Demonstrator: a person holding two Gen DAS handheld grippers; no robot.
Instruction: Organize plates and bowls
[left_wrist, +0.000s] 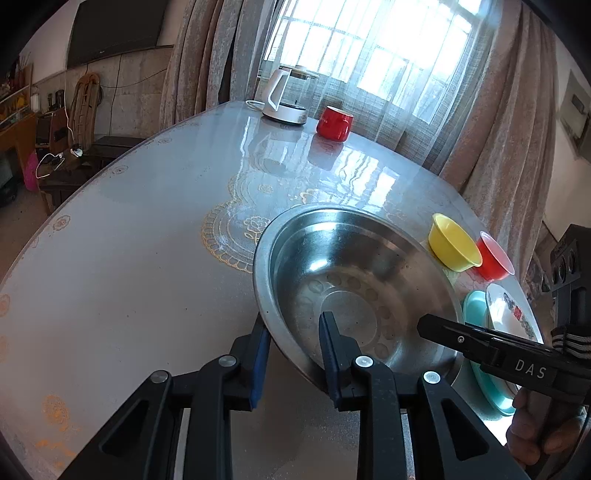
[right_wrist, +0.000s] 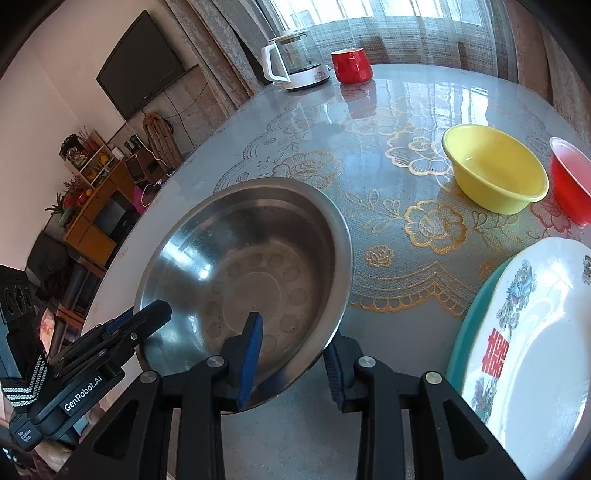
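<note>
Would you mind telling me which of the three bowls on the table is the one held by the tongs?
The steel bowl: both tongs straddle its near rim, while the yellow bowl and red bowl sit untouched farther back.

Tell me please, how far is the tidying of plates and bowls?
Done: the white flower-printed plate lies on the teal plate. In hand: both hand-held grippers, left and right, straddle the rim of the large steel bowl, which looks tilted. Left: the yellow plastic bowl and the red plastic bowl stand apart, unstacked.
</note>
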